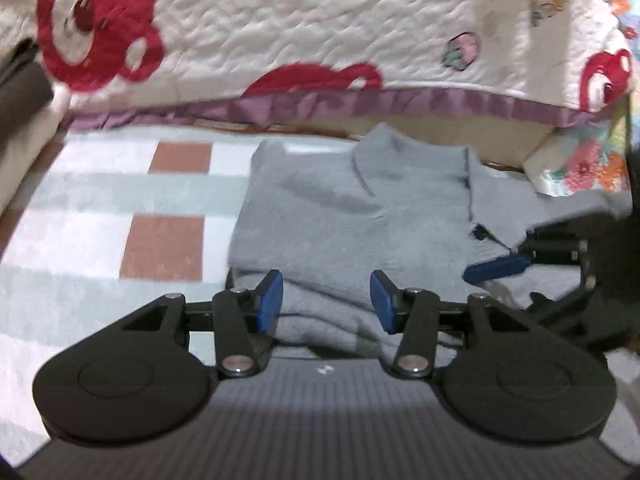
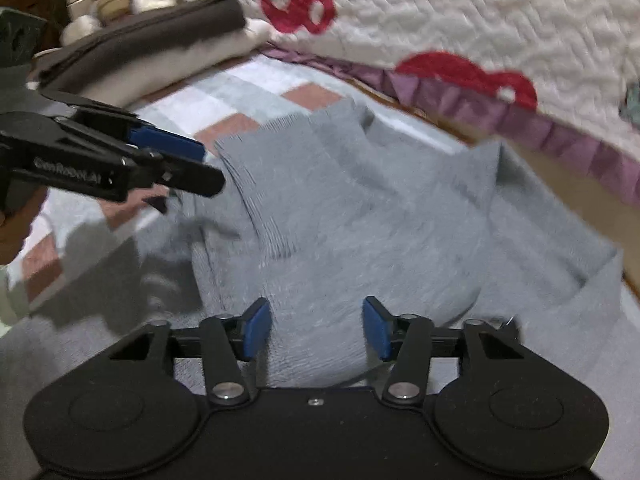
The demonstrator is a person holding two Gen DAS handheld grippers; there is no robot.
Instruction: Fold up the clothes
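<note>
Seen lying on the checked bed sheet [image 1: 100,200], close below the quilt [image 1: 320,20] with red bears: a grey sweater [image 1: 340,208], partly folded, lumpy, with layers stacked on top of each other and the collar end toward the quilt.

Left gripper [image 1: 328,304]: blue fingers [image 1: 272,304] spread apart, low over the near edge of the sweater, pinching nothing. Right gripper [image 2: 316,332]: fingers spread too, over the other side of the sweater, also holding nothing. Both very close together, with the right gripper poking in at the side of the left view.

Things that could go wrong from here:

- Could bump the two grippers together, being so near each other over the same small bit of cloth.
- Could grab too many layers at once, since the folds are thick and bunched near the fingers. Would then drag the whole sweater instead of turning one flap.
- Could grab only the top layer and pull the fold open again.
- Could leave wrinkles trapped inside if folded over the lumps without smoothing first.
- Could push the sweater up under the quilt's purple edge, with so little room there.
- Could knock the pile of folded clothes [image 2: 160,36] at the side with a wide swing.
</note>
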